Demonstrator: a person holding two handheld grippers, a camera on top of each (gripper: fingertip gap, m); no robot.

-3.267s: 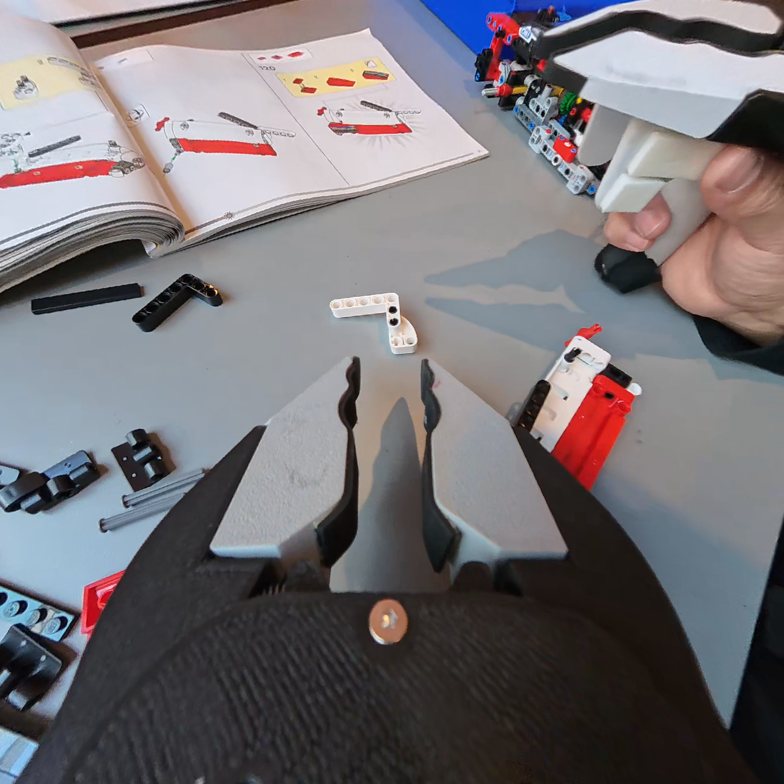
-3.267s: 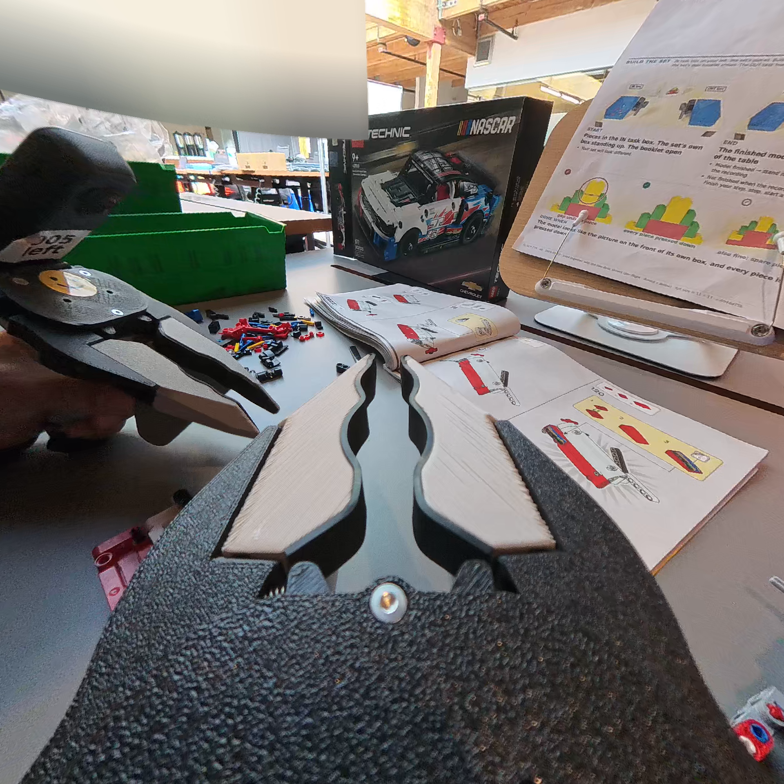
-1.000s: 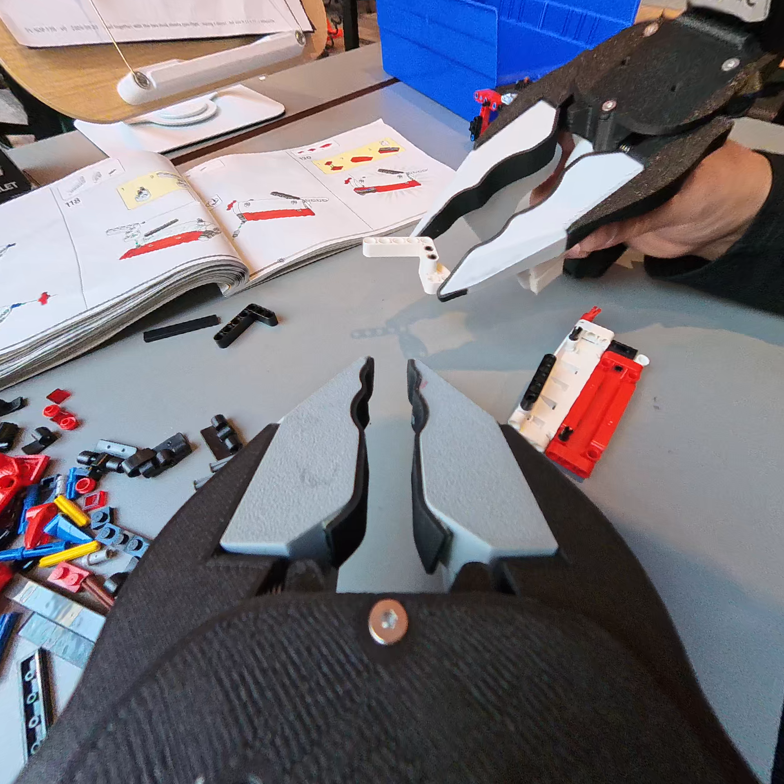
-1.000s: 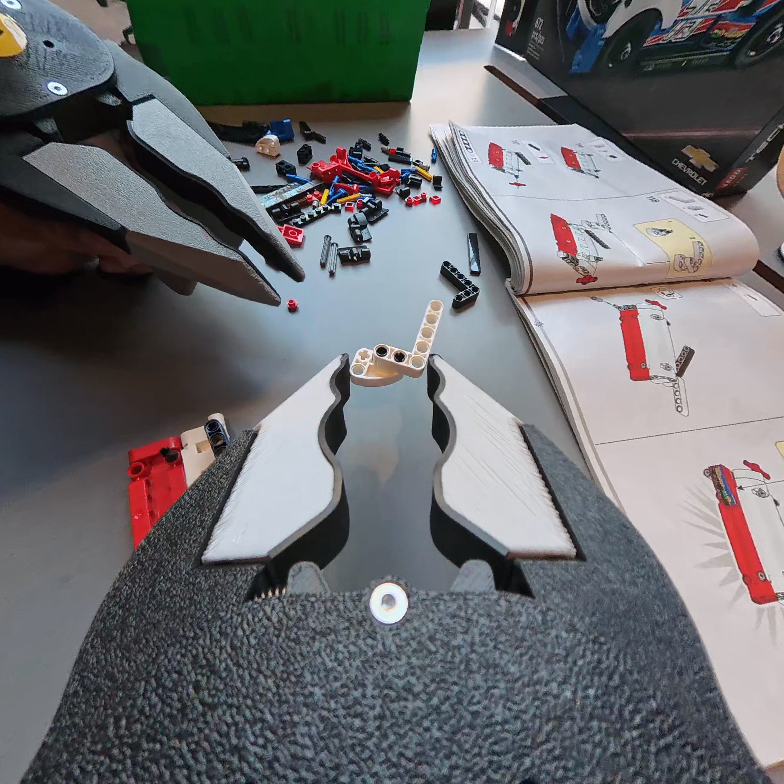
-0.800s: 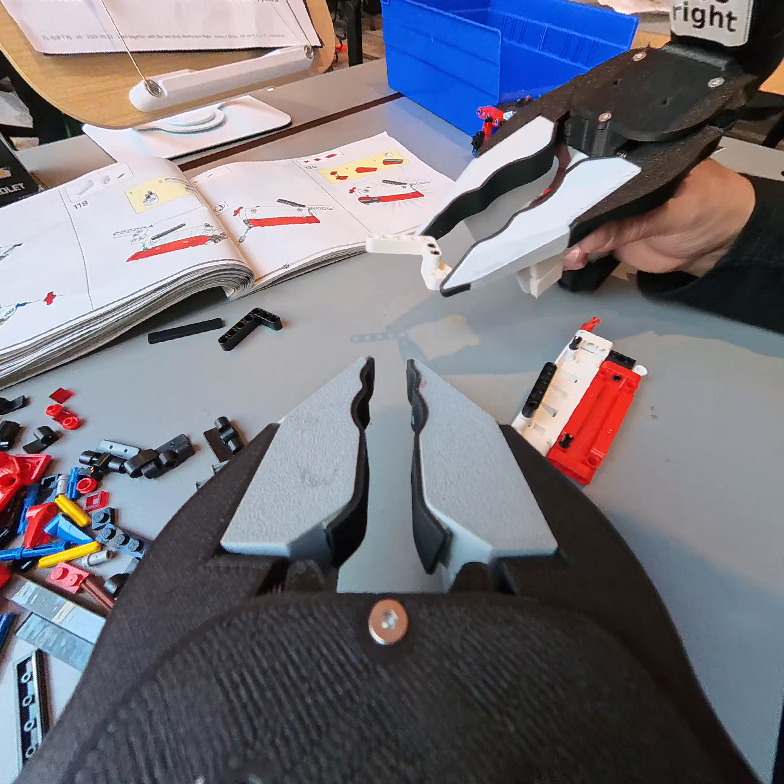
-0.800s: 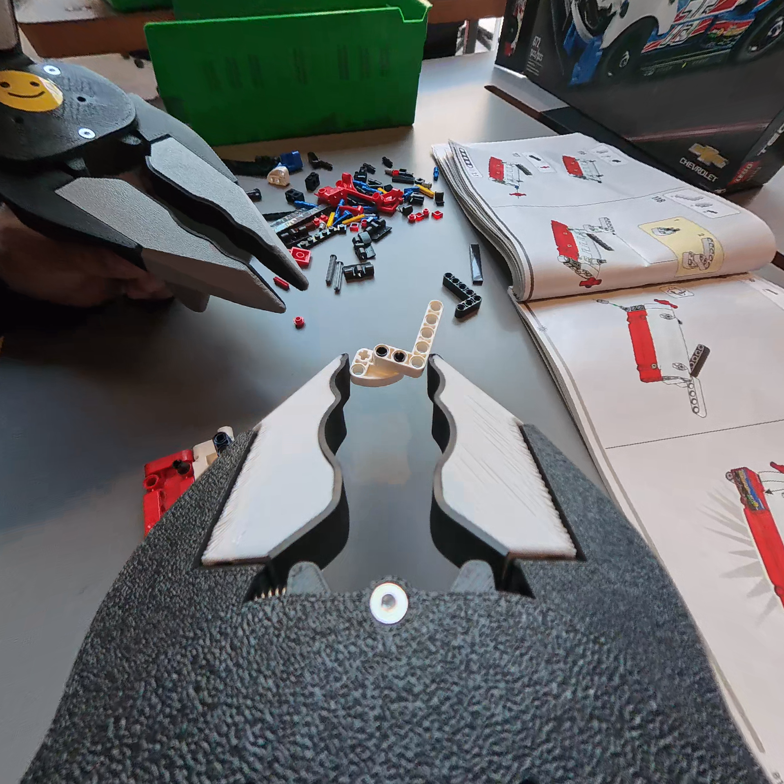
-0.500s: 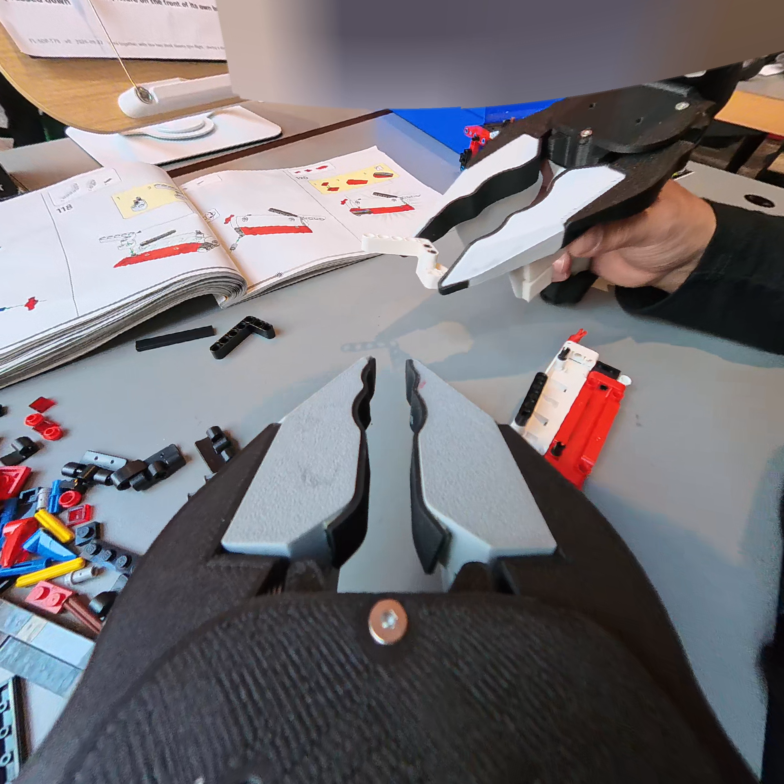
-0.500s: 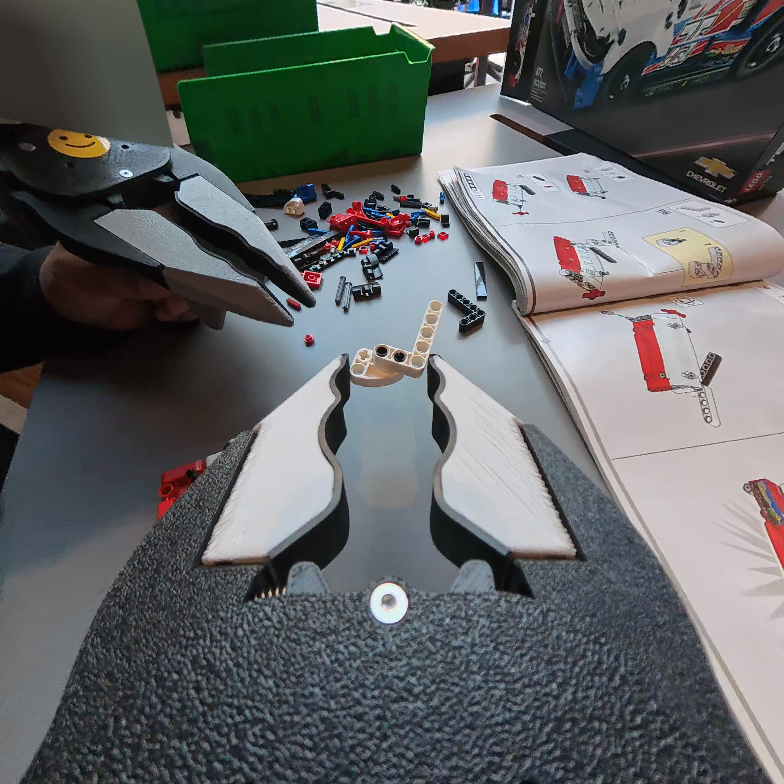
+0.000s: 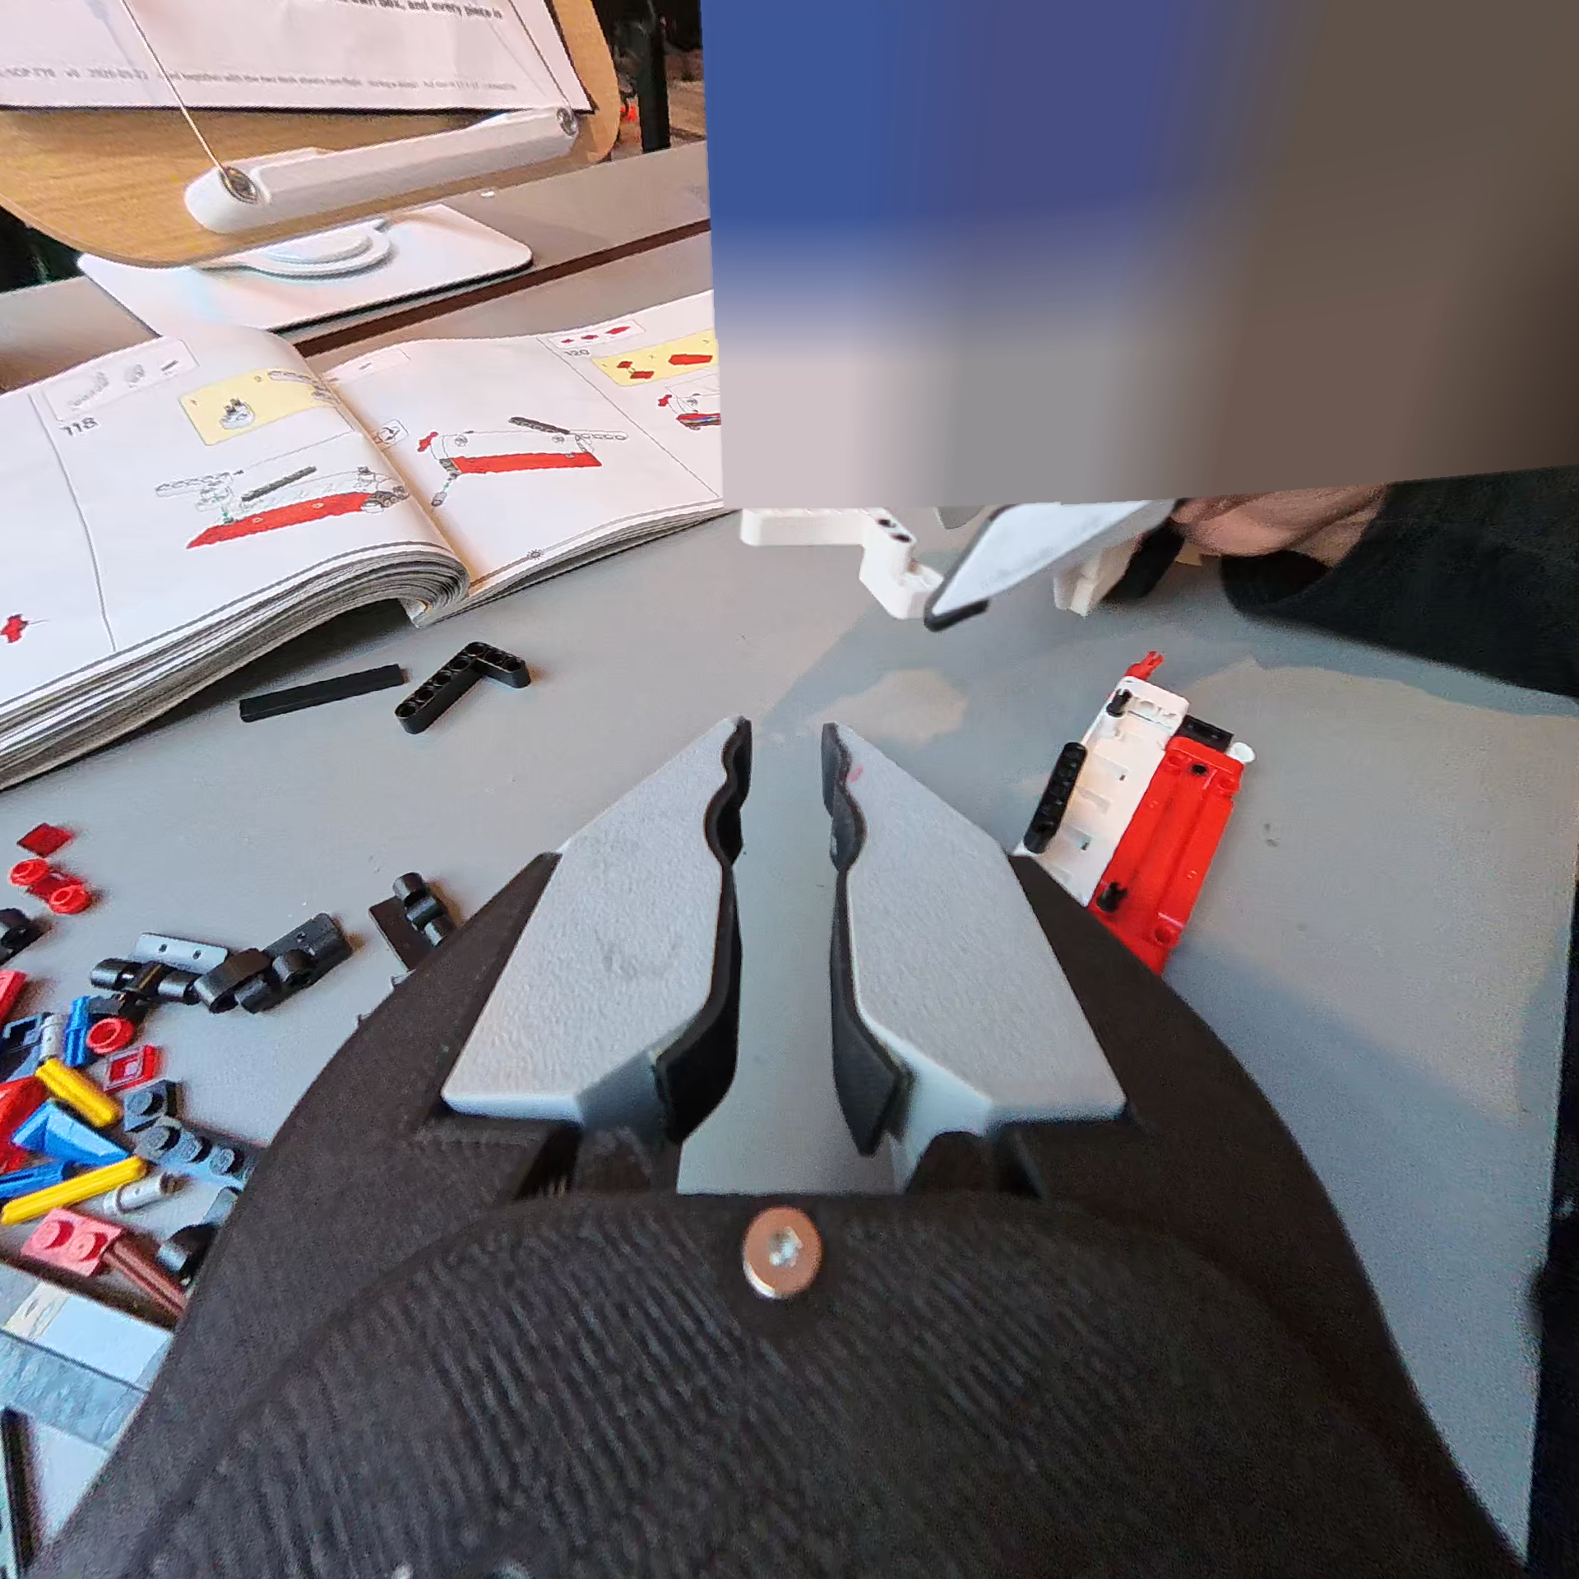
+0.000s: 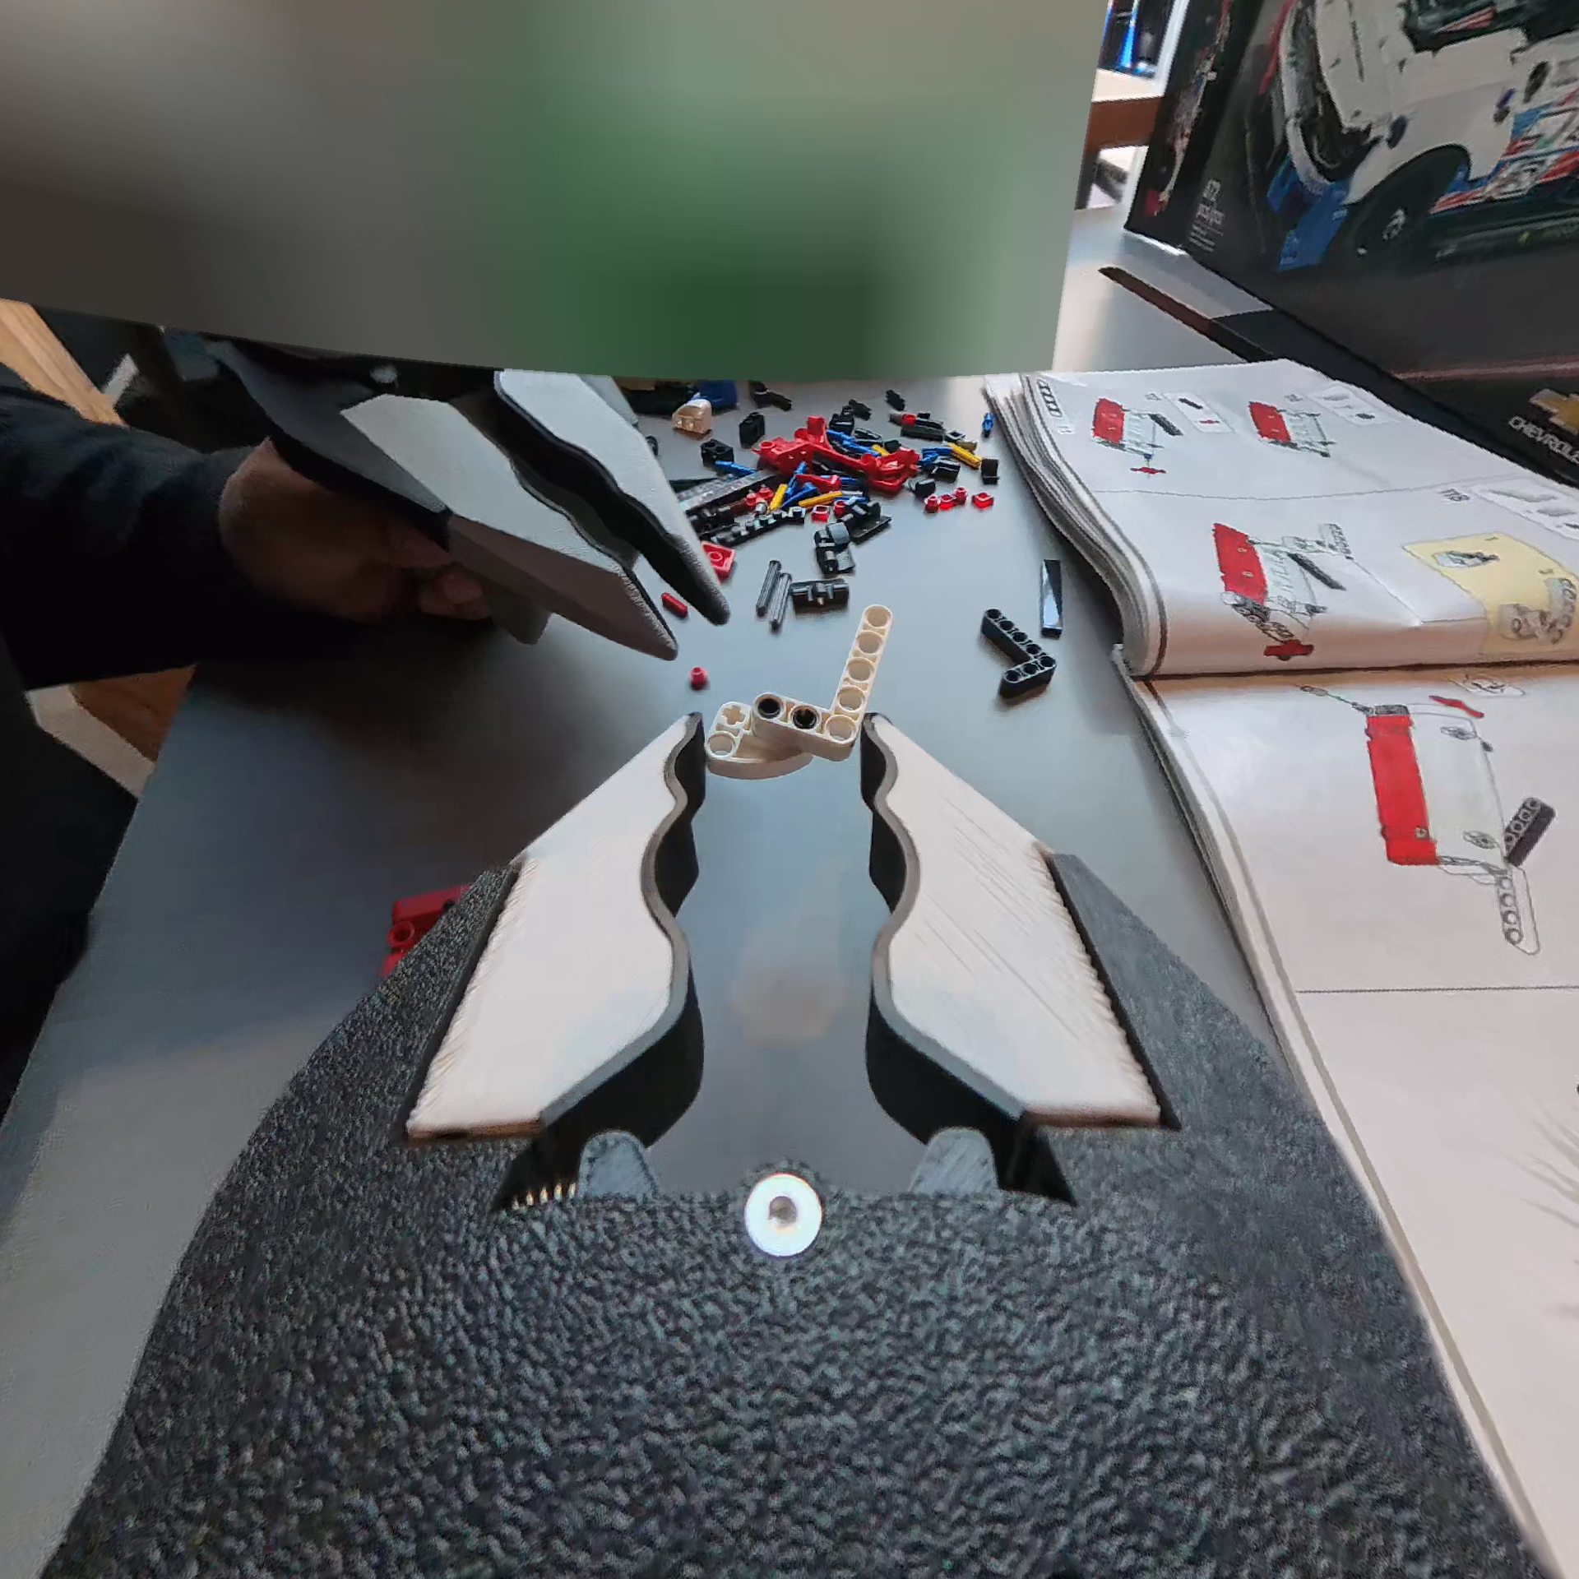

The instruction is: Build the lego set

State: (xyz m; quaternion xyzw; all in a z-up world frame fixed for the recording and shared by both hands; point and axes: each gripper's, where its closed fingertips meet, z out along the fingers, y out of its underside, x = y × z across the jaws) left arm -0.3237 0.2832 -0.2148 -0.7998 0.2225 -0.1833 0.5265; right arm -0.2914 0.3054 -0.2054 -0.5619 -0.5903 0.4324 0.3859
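Gauging progress: only a small red-and-white panel subassembly (image 9: 1141, 820) lies built on the grey bench (image 9: 1367, 1068); judging by the heap of loose parts (image 10: 820, 478) beyond it and the thick instruction booklet (image 9: 256, 478) open partway through, much of the set is left to build.
Piece in hand: a white L-shaped liftarm (image 10: 799, 713), held clear of the bench above and beyond the panel subassembly.
Right tongs (image 10: 782, 739): closed on the liftarm's short leg, gripping it by its two ends.
Left tongs (image 9: 784, 743): narrow gap, holding nothing, hovering just left of the panel subassembly.
Liftarm axis: in the right wrist view the long leg points away from the tongs toward the loose parts; the short leg runs crosswise between the tips.
Panel axis: its long side runs roughly away from the left tongs, red half on the right.
Likely next: bringing the liftarm to the panel, as the booklet's page suggests.
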